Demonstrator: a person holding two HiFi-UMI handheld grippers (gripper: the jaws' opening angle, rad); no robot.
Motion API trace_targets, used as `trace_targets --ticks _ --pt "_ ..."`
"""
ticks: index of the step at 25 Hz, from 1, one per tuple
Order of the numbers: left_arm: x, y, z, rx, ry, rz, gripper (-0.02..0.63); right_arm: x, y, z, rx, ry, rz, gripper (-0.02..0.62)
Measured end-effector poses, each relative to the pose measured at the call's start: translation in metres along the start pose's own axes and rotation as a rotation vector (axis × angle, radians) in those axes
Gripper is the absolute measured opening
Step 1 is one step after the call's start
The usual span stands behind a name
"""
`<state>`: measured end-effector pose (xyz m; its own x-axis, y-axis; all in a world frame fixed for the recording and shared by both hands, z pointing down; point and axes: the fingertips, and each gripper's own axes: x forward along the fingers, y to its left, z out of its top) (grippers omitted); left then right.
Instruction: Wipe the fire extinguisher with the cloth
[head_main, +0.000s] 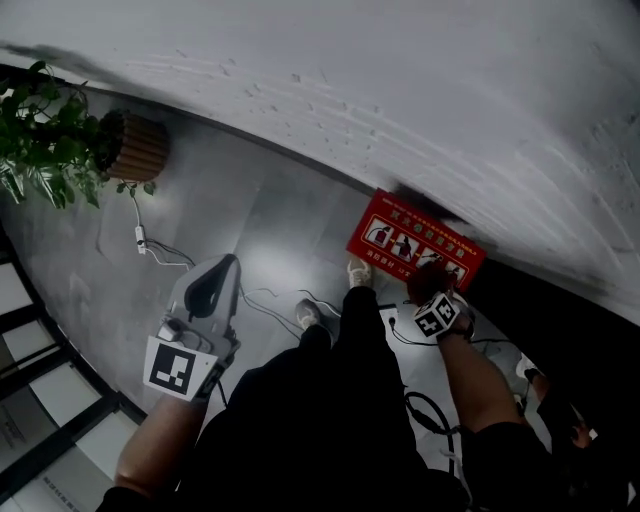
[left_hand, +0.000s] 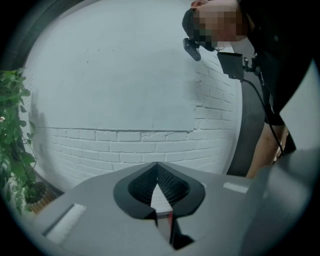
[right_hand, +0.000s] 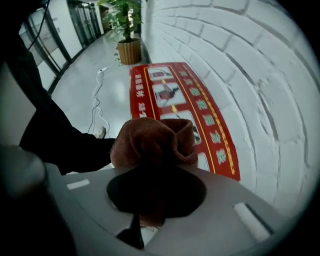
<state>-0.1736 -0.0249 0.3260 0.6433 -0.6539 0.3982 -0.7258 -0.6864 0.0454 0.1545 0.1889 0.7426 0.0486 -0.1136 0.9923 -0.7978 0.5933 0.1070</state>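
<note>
A red fire extinguisher box (head_main: 398, 236) with white pictograms lies on the floor against the foot of the white brick wall; no extinguisher itself shows. My right gripper (head_main: 427, 292) points down just over the box's near edge, shut on a bunched brown cloth (head_main: 430, 278). In the right gripper view the cloth (right_hand: 152, 142) bulges out of the jaws of the right gripper (right_hand: 155, 176), with the red box (right_hand: 170, 90) beyond it. My left gripper (head_main: 224, 264) hangs over bare floor to the left, shut and holding nothing. In its own view the left gripper (left_hand: 157, 167) faces the brick wall.
A potted plant (head_main: 45, 135) in a slatted wooden pot (head_main: 138, 148) stands at the far left by the wall (head_main: 400, 90). A white cable (head_main: 150, 248) trails across the grey floor. The person's shoes (head_main: 358, 270) are close to the box. Black cables (head_main: 430, 410) hang by the right arm.
</note>
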Motion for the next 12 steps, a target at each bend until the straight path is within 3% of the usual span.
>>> trace_targets --ticks 5,12 --pt "-0.018 0.02 -0.003 -0.014 0.003 0.086 0.0 0.006 0.031 0.1 -0.131 -0.122 0.073 0.055" --pt "-0.054 0.036 -0.032 -0.052 0.08 0.207 0.0 0.015 0.059 0.212 -0.333 -0.242 0.173 0.055"
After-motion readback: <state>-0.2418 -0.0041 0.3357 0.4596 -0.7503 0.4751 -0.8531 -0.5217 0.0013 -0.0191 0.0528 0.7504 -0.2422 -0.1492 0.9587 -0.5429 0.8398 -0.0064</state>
